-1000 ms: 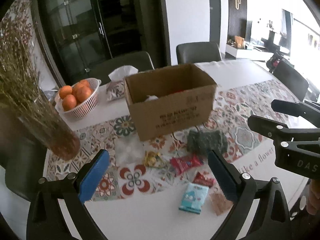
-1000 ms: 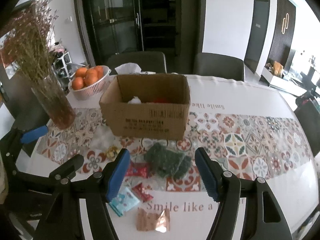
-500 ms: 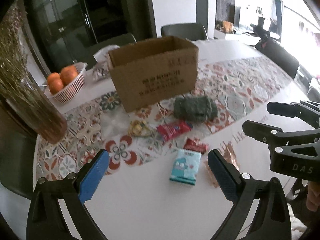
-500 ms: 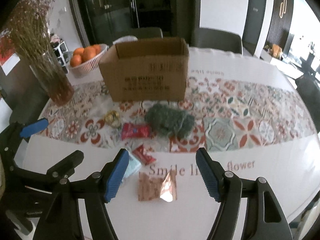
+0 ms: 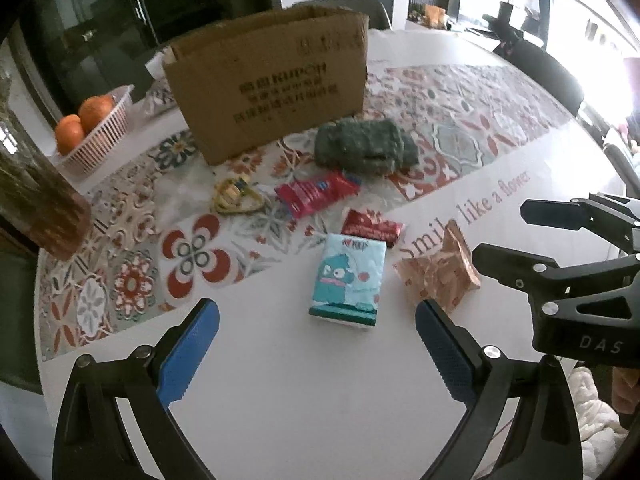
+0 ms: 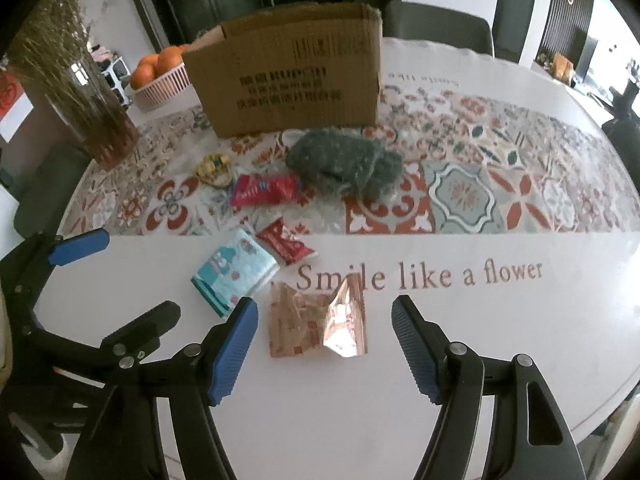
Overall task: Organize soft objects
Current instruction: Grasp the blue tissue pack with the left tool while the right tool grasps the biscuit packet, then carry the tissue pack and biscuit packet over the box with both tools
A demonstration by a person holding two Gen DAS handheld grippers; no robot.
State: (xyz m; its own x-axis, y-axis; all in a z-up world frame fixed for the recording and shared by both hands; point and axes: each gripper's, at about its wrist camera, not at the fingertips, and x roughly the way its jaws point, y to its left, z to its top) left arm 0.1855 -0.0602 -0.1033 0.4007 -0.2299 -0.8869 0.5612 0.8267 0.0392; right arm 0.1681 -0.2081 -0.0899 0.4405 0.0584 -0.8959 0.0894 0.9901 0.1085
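A cardboard box (image 5: 272, 88) (image 6: 292, 80) stands at the back of the table. In front of it lie a dark green fuzzy cloth (image 5: 364, 146) (image 6: 344, 160), a red snack packet (image 5: 316, 194) (image 6: 264, 190), a small red packet (image 5: 372, 226) (image 6: 286, 242), a teal tissue pack (image 5: 348, 280) (image 6: 234, 270), a copper foil packet (image 5: 438, 276) (image 6: 316, 322) and a yellow wrapped item (image 5: 236, 198) (image 6: 212, 168). My left gripper (image 5: 316, 352) is open and empty, just short of the tissue pack. My right gripper (image 6: 324, 352) is open and empty, with the foil packet between its fingertips.
A white basket of oranges (image 5: 92, 128) (image 6: 160, 76) and a glass vase of dried flowers (image 5: 36, 196) (image 6: 88, 100) stand at the left. A patterned runner (image 6: 460, 184) crosses the white table. Dark chairs (image 6: 436, 34) stand behind the table.
Both grippers have come lower and closer to the items at the table's front. The box's inside has dropped out of sight. Both grippers stay open.
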